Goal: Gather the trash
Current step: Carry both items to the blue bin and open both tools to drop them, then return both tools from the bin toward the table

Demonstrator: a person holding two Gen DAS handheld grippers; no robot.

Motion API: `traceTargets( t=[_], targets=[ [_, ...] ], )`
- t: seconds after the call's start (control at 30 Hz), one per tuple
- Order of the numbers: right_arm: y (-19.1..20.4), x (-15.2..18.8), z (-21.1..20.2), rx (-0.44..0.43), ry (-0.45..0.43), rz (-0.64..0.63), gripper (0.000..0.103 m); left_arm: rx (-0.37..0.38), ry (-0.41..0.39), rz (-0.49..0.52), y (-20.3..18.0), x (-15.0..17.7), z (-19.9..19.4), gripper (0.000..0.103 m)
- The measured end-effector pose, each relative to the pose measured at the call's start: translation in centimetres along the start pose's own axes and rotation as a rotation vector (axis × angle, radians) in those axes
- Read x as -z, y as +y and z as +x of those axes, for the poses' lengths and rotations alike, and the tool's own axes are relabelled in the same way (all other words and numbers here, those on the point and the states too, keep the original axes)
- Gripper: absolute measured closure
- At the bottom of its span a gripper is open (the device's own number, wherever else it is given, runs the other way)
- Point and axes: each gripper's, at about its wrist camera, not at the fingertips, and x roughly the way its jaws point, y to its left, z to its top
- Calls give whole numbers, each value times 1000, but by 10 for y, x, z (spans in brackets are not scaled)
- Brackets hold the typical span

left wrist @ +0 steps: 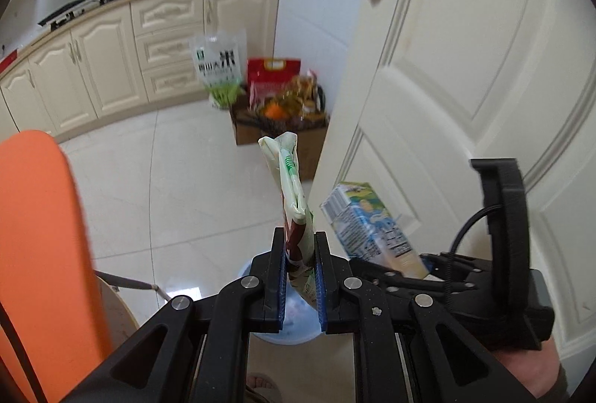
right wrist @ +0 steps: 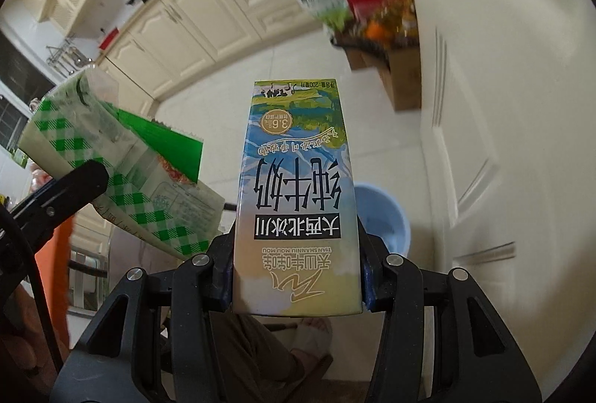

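My left gripper is shut on a flattened green-and-white checked wrapper, held upright above the floor. The wrapper also shows at the left of the right wrist view. My right gripper is shut on a blue-and-yellow milk carton, held upside down. The carton also shows in the left wrist view, just right of the wrapper. A light blue bin stands on the floor below both grippers, by the door; its rim shows under the left fingers.
A white door stands open on the right. A cardboard box of groceries sits on the floor against the wall, with a rice bag beside it. Cream kitchen cabinets line the back. An orange chair back is at left.
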Motion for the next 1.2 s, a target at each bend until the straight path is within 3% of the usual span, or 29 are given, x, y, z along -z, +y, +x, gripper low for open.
traceTargets(
  t=[0.27,0.33,0.37,0.4,0.43,0.47,0.53,0.6,0.87,1.07,1.2],
  targets=[
    [-26,-1,55,6,86,45,55,-43,120,14,-14,-47,78,91],
    [-32,0,65,7,102,63,54,-56,139,16,-19,-58,94,85],
    [-36,1,69,4,107,76,45,-62,146,17,-21,-62,99,75],
    [-37,2,70,2,107,85,39,-72,148,14,-23,-64,102,58],
    [-41,3,72,4,103,97,25,-81,146,8,-23,-67,105,49],
    [-43,3,74,8,98,105,17,-86,136,-1,-24,-71,107,41],
    [-48,3,74,19,91,125,11,-90,129,-6,-25,-68,106,40],
    [-53,2,73,33,85,150,1,-101,124,-3,-27,-66,105,32],
    [-56,-1,45,78,54,208,0,-115,29,4,-37,-41,59,13],
    [-31,-6,-9,63,-45,202,0,-81,-48,10,-39,-19,-7,2],
    [0,-9,-50,50,-124,167,0,-83,-121,-18,-22,3,-63,1]
  ],
)
